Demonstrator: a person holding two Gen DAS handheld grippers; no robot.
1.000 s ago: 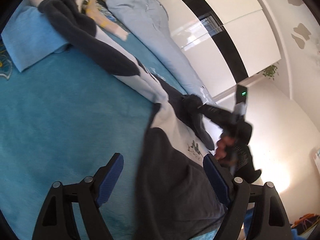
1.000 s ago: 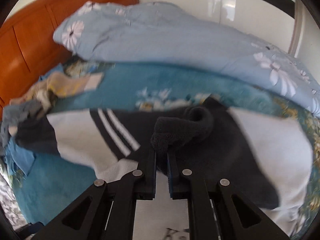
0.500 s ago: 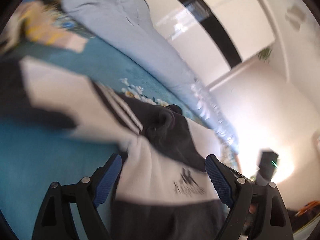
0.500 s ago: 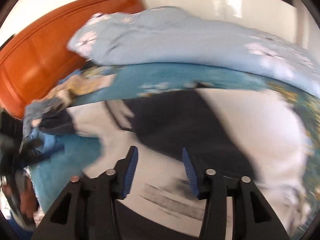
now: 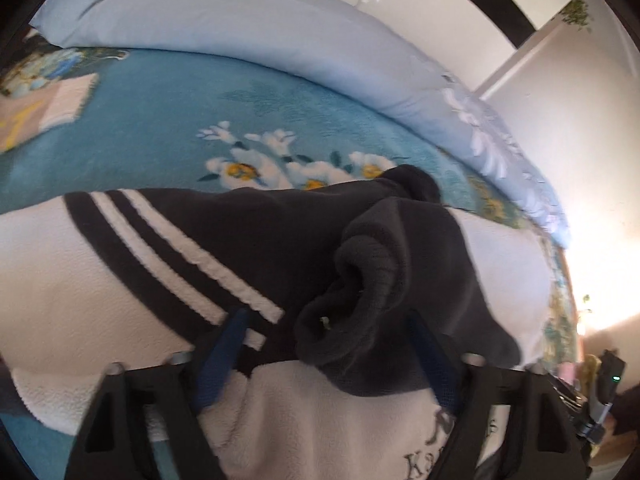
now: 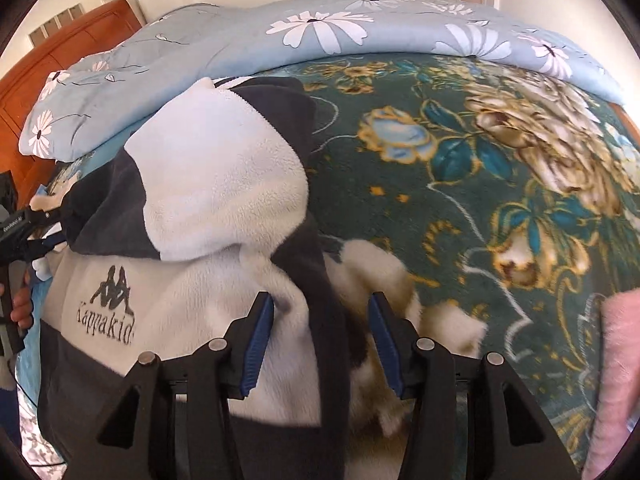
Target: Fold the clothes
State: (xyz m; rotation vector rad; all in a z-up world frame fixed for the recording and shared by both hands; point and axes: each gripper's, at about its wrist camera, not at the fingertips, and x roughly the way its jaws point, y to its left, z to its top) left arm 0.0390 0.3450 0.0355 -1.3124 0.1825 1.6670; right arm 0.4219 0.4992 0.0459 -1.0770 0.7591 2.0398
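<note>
Fleece sweatshirt [image 6: 208,208], white and charcoal, spread on bed [image 6: 460,208]. Left claw [image 5: 324,344] just narrowing around dark cuff [image 5: 360,292], grip unclear. Right claw [image 6: 322,340] parted over hem.

Left gripper [image 5: 326,354] has just been closing; right gripper [image 6: 322,346] stands parted.

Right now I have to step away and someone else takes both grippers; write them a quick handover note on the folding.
Left gripper: jaws have just been closing around the dark cuff of the sweatshirt sleeve; a firm grip is not clear.
Right gripper: open, holding nothing, over the sweatshirt's dark edge.
Black-and-white fleece sweatshirt: on the floral blanket, both sleeves laid across the body.
Done: sleeves brought in.
Left: tidy the cuff, fold the body, set it aside.
</note>
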